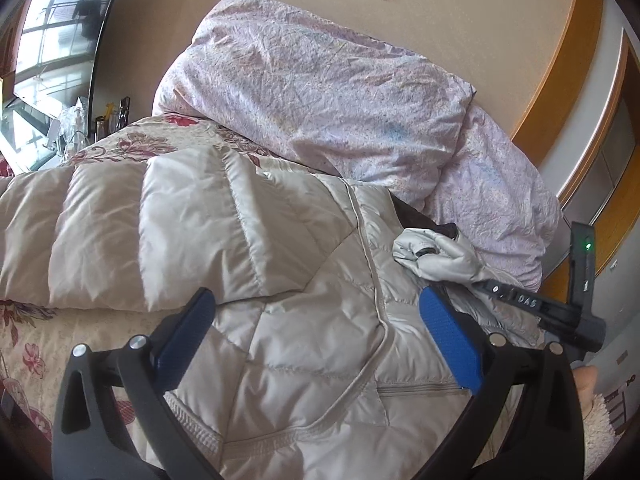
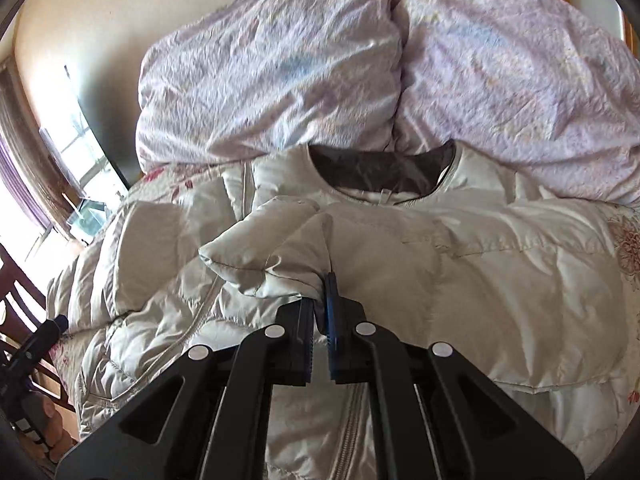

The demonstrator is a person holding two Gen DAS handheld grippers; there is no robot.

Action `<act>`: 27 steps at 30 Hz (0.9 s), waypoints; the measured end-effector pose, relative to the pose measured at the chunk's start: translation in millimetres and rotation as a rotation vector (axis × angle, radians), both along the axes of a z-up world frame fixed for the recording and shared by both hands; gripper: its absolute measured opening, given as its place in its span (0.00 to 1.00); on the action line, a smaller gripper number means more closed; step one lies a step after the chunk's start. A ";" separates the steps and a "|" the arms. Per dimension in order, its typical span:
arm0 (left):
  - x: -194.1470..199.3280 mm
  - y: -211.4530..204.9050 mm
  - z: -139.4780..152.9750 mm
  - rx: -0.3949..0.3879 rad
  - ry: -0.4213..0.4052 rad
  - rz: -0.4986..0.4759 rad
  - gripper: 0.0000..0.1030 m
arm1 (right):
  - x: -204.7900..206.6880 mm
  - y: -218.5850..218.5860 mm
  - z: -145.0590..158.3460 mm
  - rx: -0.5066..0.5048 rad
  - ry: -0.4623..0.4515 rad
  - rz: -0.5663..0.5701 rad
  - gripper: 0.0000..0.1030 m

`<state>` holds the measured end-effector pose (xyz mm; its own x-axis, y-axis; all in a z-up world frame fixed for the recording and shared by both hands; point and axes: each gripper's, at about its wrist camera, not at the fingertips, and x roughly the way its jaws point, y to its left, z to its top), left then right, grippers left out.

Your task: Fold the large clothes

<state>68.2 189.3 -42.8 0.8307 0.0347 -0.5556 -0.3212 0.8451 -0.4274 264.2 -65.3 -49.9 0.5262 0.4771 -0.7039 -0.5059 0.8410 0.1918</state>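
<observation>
So the jacket (image 2: pixel 460 280) is a big cream puffer spread out on the bed (image 1: pixel 24 352), collar up by the lilac duvet (image 2: pixel 280 60). Right gripper (image 2: pixel 320 296) has its fingers pressed together on the cuff (image 2: pixel 276 248), holding the sleeve end over the jacket's chest. Left gripper (image 1: pixel 316 320) hovers over the front near the zipper (image 1: pixel 374 268), blue fingers (image 1: pixel 450 340) spread wide and pinching nothing. The other sleeve (image 1: pixel 100 236) sticks out flat to the side.
</observation>
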 end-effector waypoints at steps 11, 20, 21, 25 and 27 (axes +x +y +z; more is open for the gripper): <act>-13.5 6.4 0.2 0.048 -0.022 0.026 0.98 | -34.8 40.5 -34.5 -0.397 -0.107 0.080 0.23; -28.4 24.5 -7.4 0.044 -0.003 0.057 0.98 | -30.1 2.7 6.4 -0.131 -0.057 0.020 0.45; -31.0 28.9 -9.3 0.034 0.007 0.062 0.98 | -22.6 -2.0 7.3 -0.129 -0.064 -0.027 0.45; -45.1 48.7 -16.0 -0.027 0.015 0.097 0.98 | 15.1 -9.6 -8.2 -0.133 -0.010 -0.149 0.45; -52.3 57.0 -17.3 -0.045 0.009 0.123 0.98 | 28.2 -4.6 -16.5 -0.146 0.003 -0.167 0.45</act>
<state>15.8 246.3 -60.1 0.8169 0.1114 -0.5659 -0.4252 0.7792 -0.4604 292.4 -69.9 -66.4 0.5871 0.2765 -0.7608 -0.3570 0.9320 0.0632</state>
